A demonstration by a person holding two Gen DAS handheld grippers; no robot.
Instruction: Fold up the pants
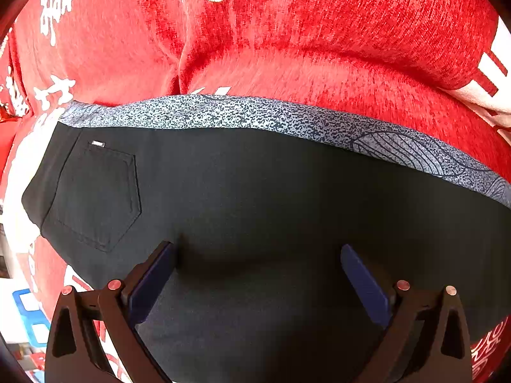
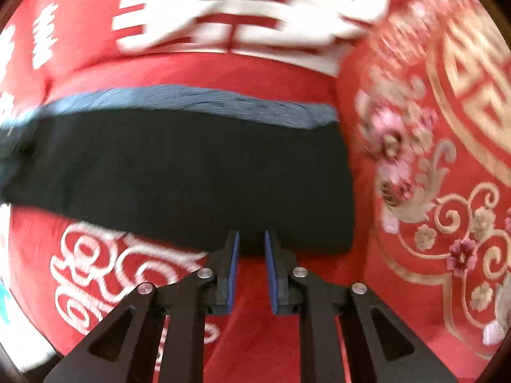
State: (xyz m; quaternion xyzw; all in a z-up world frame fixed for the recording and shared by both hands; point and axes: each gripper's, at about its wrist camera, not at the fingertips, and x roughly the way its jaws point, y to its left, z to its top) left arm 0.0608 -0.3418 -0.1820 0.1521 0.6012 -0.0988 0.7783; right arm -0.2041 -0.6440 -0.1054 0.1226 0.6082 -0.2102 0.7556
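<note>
Black pants (image 1: pixel 255 175) lie folded flat on a red cover, with a back pocket (image 1: pixel 95 198) at the left and a speckled grey patterned band (image 1: pixel 223 115) along the far edge. My left gripper (image 1: pixel 258 247) points down onto the black cloth, open wide, both fingertips resting on the fabric, which dips between them. In the blurred right wrist view the pants (image 2: pixel 175 166) end at a right-hand corner. My right gripper (image 2: pixel 251 233) is at their near edge, close to that corner. Its jaws stand narrow, with dark fabric pinched between the tips.
A red plush blanket (image 1: pixel 319 32) with large white characters lies under the pants. To the right lies red cloth embroidered with gold scrolls and pink flowers (image 2: pixel 447 191). A blue and white object (image 1: pixel 28 316) shows past the blanket's left edge.
</note>
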